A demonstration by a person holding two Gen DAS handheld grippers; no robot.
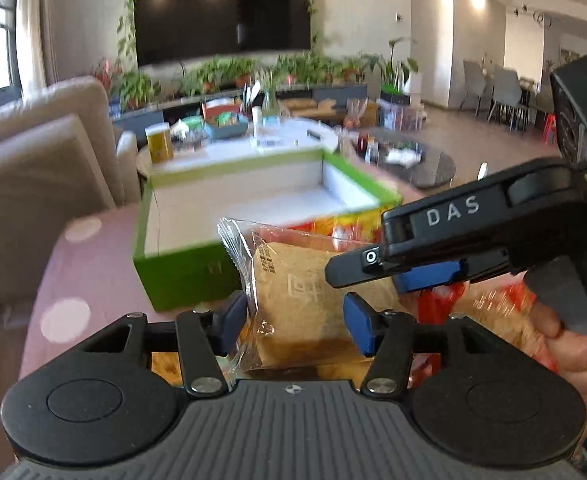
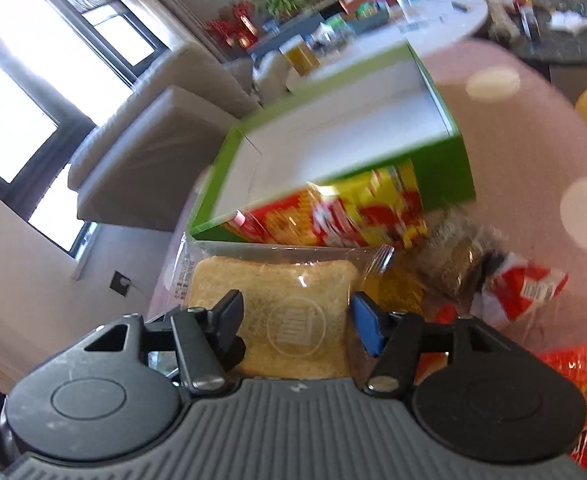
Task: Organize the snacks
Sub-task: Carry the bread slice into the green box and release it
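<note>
A clear-wrapped slice of toast (image 1: 293,296) sits between the fingers of my left gripper (image 1: 291,322), which looks shut on it. My right gripper (image 1: 357,268) reaches in from the right and touches the same packet. In the right wrist view, a wrapped toast slice (image 2: 297,316) sits between the fingers of my right gripper (image 2: 297,320), which grips its sides. An open green box (image 1: 253,208) with a white inside stands just beyond on the pink table; it also shows in the right wrist view (image 2: 333,140). A red and yellow snack bag (image 2: 357,212) leans against its front wall.
More snack packets lie to the right: a brown grainy one (image 2: 457,256), a red and white one (image 2: 521,284) and red wrappers (image 1: 445,300). The pink dotted tablecloth (image 1: 85,276) covers the table. A beige sofa (image 1: 41,160) stands left, a cluttered white coffee table (image 1: 277,140) behind.
</note>
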